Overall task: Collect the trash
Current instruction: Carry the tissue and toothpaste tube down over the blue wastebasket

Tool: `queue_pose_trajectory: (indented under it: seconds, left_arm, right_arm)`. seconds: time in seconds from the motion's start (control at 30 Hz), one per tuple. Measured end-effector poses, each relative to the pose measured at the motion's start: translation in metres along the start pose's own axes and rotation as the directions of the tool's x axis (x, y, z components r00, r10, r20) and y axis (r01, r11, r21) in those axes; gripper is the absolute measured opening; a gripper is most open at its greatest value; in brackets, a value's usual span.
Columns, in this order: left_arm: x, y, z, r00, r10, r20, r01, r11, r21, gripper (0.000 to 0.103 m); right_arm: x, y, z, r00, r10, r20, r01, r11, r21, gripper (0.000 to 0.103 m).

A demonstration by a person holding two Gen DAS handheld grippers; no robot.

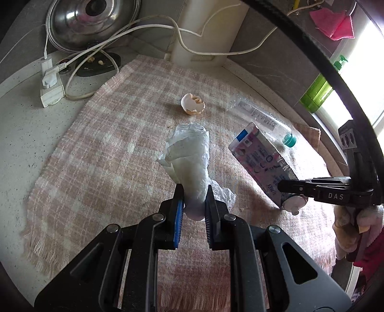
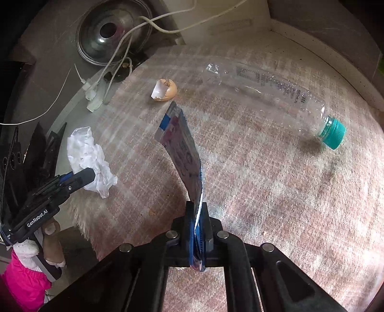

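L to R, counter w/ pink checked cloth (image 1: 100, 148) spread over it. Far L, off the cloth: white power strip (image 1: 51, 88) w/ cords, steel pot lid (image 1: 93, 21) leaning at the wall behind it.

L gripper (image 1: 194, 199) pinched tight on a crumpled white paper wad (image 1: 189, 158), pads pressing both sides; wad sticks out past the tips, above the cloth. In the R wrist view the same wad (image 2: 87, 156) sits at the cloth's L edge, in that gripper's tips.

Middle, farther back: broken eggshell (image 1: 192, 104) lying on the cloth, apart from everything else.

R of that: flattened drink carton (image 2: 182, 153), pink/blue print, clamped edge-on in R gripper (image 2: 198, 216), pads pressed together on its near end, far end pointing toward the eggshell. From the L view the carton (image 1: 259, 160) is tilted, near the bottle.

Far R: clear plastic bottle (image 2: 268, 96) on its side on the cloth, teal cap on, not held.

Green soap bottle (image 1: 316, 88) by the window, off the cloth.
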State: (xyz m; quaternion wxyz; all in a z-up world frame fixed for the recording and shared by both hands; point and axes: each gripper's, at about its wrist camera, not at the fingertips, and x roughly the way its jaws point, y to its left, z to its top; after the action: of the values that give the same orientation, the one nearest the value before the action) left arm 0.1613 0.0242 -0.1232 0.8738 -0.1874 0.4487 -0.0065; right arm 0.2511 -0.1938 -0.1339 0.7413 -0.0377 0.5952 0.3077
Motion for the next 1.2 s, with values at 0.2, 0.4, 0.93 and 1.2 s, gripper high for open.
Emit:
queue_pose_trajectory:
  seconds: [0.2, 0.4, 0.93, 1.2]
  left_arm:
    - [-0.018, 0.008, -0.018, 1.000, 0.006, -0.003, -0.006, 1.000, 0.013, 0.014]
    - [-0.037, 0.014, -0.040, 1.000, -0.013, -0.010, 0.013, 1.000, 0.026, 0.014]
    - [-0.084, 0.039, -0.103, 0.999, -0.034, -0.038, 0.037, 0.995, 0.091, 0.014]
    - [-0.092, 0.057, -0.145, 0.995, -0.044, -0.092, 0.052, 0.995, 0.084, 0.014]
  right_arm:
    - [-0.017, 0.000, -0.026, 0.999, 0.033, 0.033, -0.035, 0.997, 0.064, 0.001]
    - [-0.037, 0.008, -0.059, 0.995, 0.071, 0.074, -0.080, 0.988, 0.132, 0.001]
    - [-0.049, 0.068, -0.149, 0.990, 0.111, 0.086, -0.127, 0.968, 0.216, 0.001]
    - [-0.034, 0.104, -0.190, 0.991, 0.122, 0.051, -0.131, 0.963, 0.236, 0.001]
